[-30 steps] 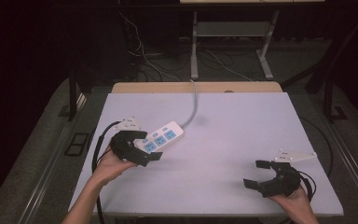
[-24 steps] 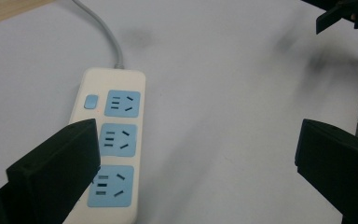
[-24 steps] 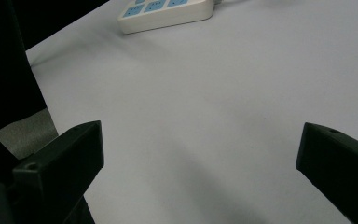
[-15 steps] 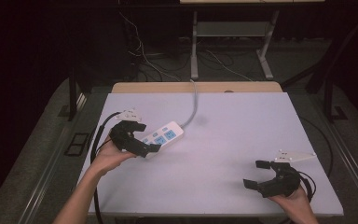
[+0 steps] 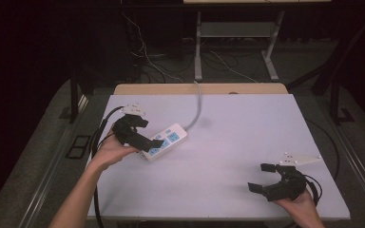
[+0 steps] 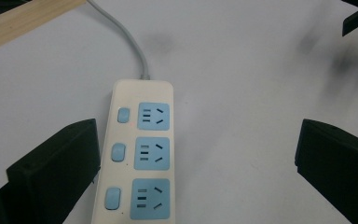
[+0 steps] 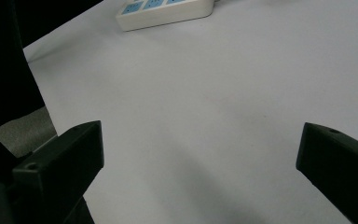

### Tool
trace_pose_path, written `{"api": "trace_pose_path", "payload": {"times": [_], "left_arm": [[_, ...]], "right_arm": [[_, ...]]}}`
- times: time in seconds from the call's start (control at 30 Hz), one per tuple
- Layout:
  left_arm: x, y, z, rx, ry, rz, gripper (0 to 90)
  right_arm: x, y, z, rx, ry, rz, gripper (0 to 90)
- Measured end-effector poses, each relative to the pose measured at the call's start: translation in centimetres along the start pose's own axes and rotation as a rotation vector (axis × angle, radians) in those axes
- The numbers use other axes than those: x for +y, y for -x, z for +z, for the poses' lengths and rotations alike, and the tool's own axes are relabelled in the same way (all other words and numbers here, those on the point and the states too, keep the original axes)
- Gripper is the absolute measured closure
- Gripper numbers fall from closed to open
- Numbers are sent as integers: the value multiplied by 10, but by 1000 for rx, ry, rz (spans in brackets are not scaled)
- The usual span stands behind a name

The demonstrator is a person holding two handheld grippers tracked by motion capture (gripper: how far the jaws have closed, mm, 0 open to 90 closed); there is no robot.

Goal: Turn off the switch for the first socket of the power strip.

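A cream power strip (image 5: pixel 166 139) with three blue sockets lies on the white table (image 5: pixel 247 123), left of centre. Its grey cord (image 5: pixel 198 107) runs off the far edge. My left gripper (image 5: pixel 149 133) hovers over the strip's near end, open wide. In the left gripper view the strip (image 6: pixel 137 154) sits between the jaws, close to the left one, and my left gripper (image 6: pixel 196 134) holds nothing. My right gripper (image 5: pixel 260 177) is open near the table's front right corner. The right gripper view has my right gripper (image 7: pixel 200 135) over bare table, with the strip (image 7: pixel 165 11) far off.
A wooden strip (image 5: pixel 195 89) borders the table's far edge. Beyond it, cables and metal table legs (image 5: pixel 198 45) stand on the dark floor. A black cable (image 5: pixel 100 135) trails from the left gripper over the table's left edge.
My left gripper has moved slightly away from the person, along the power strip. The strip has stayed put, and the right gripper has barely moved.
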State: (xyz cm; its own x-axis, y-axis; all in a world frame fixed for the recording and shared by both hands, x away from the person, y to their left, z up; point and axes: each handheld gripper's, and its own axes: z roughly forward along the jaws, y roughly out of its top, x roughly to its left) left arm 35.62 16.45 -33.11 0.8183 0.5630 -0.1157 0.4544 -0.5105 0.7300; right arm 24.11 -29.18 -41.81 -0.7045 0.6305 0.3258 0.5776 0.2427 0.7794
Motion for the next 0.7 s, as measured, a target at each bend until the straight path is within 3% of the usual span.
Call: {"api": "trace_pose_path", "payload": {"times": [0.7], "left_arm": [[21, -14, 19, 15, -73, 20, 0]], "right_arm": [[0, 0, 1, 1, -6, -8, 4]]}}
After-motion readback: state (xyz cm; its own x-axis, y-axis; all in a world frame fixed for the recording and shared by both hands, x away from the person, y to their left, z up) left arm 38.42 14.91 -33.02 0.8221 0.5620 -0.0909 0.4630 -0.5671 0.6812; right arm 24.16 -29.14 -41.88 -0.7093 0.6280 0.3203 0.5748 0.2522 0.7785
